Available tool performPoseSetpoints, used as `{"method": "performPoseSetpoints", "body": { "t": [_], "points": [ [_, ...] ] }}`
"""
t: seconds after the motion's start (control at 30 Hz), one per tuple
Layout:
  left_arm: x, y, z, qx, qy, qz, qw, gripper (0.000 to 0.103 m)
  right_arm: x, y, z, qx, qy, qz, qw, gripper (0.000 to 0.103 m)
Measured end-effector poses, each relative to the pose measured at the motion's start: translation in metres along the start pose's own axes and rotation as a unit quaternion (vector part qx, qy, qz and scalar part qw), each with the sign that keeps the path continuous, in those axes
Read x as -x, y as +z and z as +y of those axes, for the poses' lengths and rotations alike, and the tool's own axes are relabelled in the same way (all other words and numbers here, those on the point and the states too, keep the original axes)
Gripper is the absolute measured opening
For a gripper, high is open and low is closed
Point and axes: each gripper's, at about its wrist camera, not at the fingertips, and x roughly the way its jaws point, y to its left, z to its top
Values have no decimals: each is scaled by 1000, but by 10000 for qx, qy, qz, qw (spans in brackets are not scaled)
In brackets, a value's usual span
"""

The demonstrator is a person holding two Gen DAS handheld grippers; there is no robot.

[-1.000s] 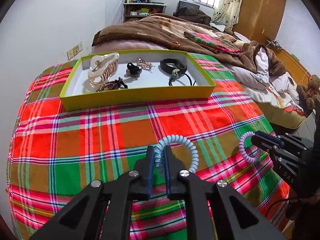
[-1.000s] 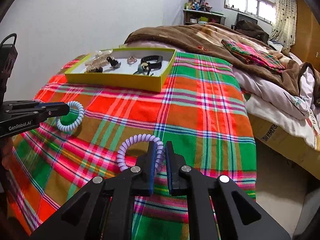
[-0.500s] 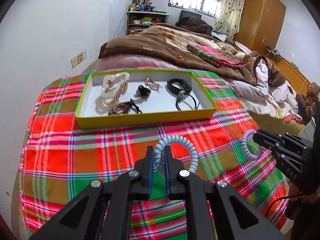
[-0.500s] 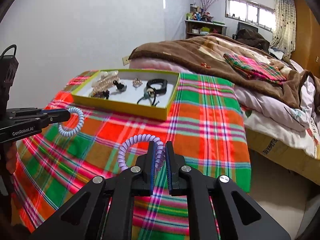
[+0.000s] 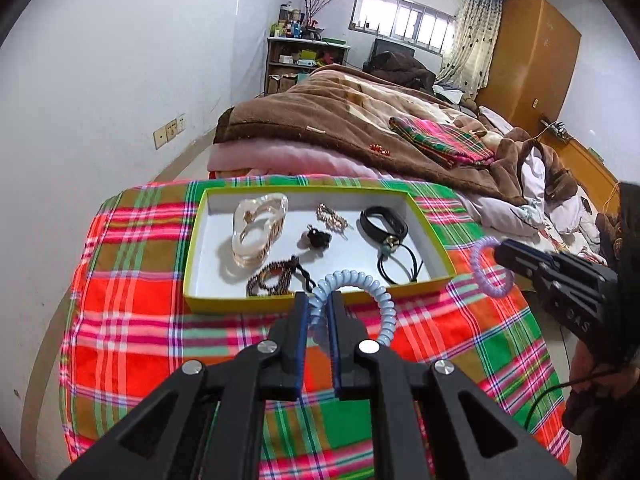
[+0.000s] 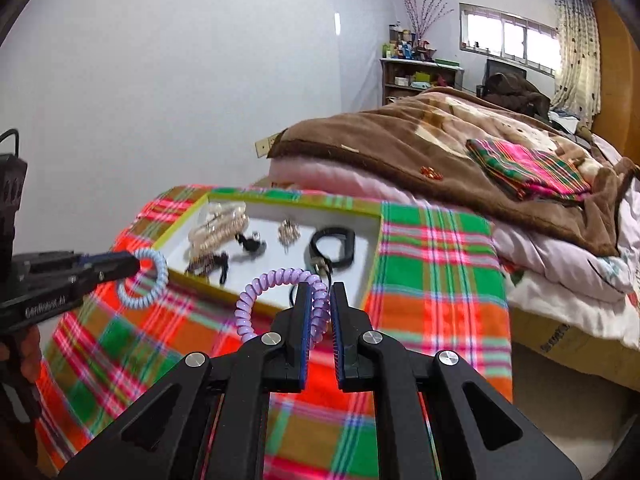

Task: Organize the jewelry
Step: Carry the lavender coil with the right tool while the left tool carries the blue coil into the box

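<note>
Jewelry sat in the tray (image 5: 192, 256) on the plaid cloth (image 5: 132, 312); left gripper (image 5: 318, 312) pinched a blue coil (image 5: 384, 300); right gripper (image 6: 319, 300) pinched a purple coil (image 6: 248, 300); best carried over the rim, lowered inside, then released, 1 each.

Home bedroom (bed (image 5: 360, 120), wardrobe (image 5: 528, 60))

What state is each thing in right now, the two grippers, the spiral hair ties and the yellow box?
left gripper: shut on blue spiral hair tie, off the cloth
right gripper: shut on purple spiral hair tie, off the cloth
yellow box: open, lidless, holding a clear claw clip, bead bracelet, black band
</note>
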Motion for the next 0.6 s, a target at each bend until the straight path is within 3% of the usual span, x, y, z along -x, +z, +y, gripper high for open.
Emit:
{"method": "performPoseSetpoints", "body": {
  "t": [0.23,0.6],
  "points": [
    [-19,9,5,83,-52,83,9999,10,-35,31,6,-1,42,8,10000,9],
    [-55,10,5,183,-199,335,9991,10,-86,49,12,73,6,252,9997,9]
  ]
}}
